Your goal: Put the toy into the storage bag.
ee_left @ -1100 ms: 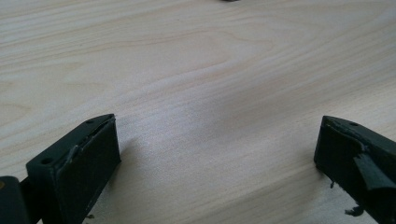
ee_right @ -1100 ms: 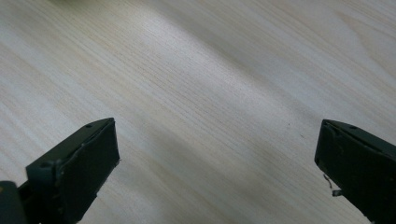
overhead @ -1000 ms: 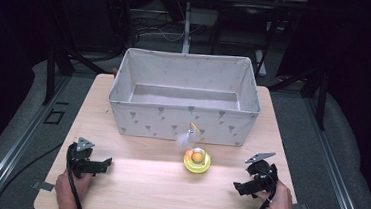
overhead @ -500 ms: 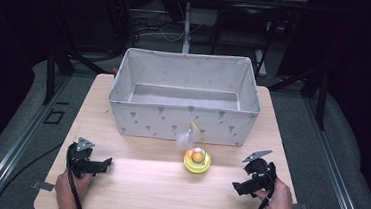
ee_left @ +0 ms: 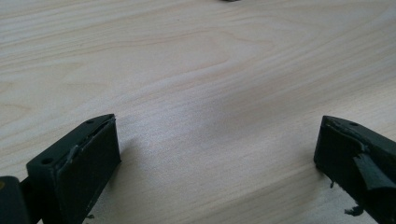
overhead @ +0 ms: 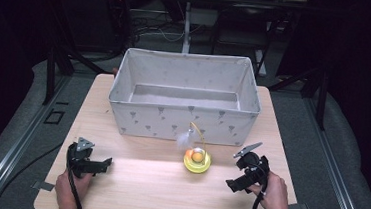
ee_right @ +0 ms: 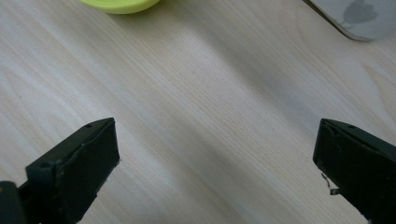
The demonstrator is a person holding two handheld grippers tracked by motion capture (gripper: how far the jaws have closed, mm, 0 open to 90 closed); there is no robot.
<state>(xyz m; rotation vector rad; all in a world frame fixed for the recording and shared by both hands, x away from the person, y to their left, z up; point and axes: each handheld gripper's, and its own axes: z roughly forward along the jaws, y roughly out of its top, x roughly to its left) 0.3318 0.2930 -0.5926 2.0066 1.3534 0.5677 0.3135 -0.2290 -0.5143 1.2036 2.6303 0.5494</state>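
A small yellow-green toy (overhead: 197,160) with an orange ball in its middle, a thin curved wire and a white feather stands on the wooden table (overhead: 166,193), just in front of the fabric bin (overhead: 183,112). Its yellow-green edge (ee_right: 122,4) shows at the top of the right gripper view. My left gripper (overhead: 103,164) rests low at the table's front left, open, with bare wood between its jaws (ee_left: 217,154). My right gripper (overhead: 231,184) is at the front right, a short way right of the toy, open and holding nothing (ee_right: 217,154).
The grey-white fabric bin with a small printed pattern takes up the far half of the table; its inside looks bare. A corner of the bin (ee_right: 359,18) shows in the right gripper view. Dark frame legs and cables stand behind the table.
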